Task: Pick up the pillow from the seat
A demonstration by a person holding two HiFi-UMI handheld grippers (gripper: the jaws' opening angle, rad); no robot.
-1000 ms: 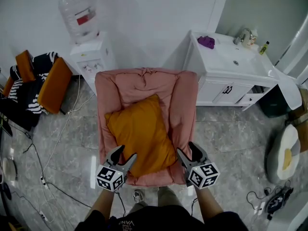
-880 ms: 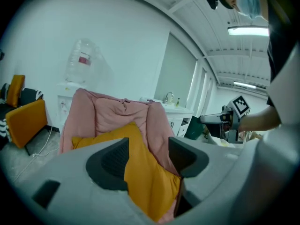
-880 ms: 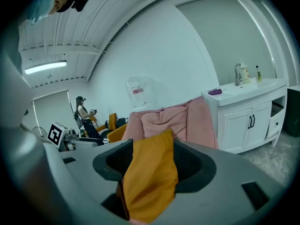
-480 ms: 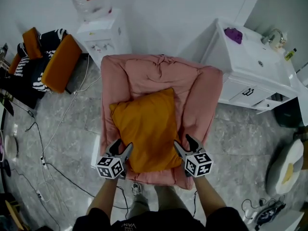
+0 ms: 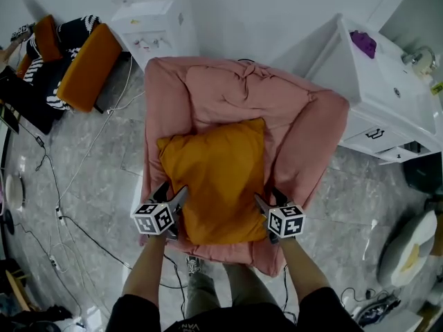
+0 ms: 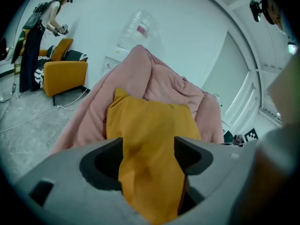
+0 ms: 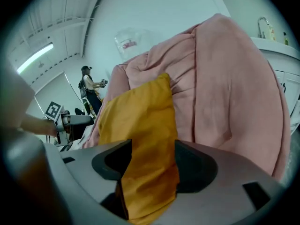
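Head view: the orange pillow (image 5: pixel 218 178) lies on the pink armchair (image 5: pixel 311 130) seat. The left gripper (image 5: pixel 174 196) and right gripper (image 5: pixel 265 203) are at its near corners.

Left gripper view: the fingers (image 6: pixel 103 163) have just opened wider and straddle the pillow's edge, unclenched.

Right gripper view: the fingers (image 7: pixel 197 168) are likewise spread around it.

This looks like the reaching step; next, both should clench and lift.

- A home-like room: a soft pink armchair (image 5: pixel 304 137) stands on a grey tiled floor (image 5: pixel 104 185).
- Behind the armchair, a water dispenser (image 5: pixel 156 26).
- To its right, a white washbasin cabinet (image 5: pixel 387 109).
- To its left, orange chairs (image 5: pixel 86 68).
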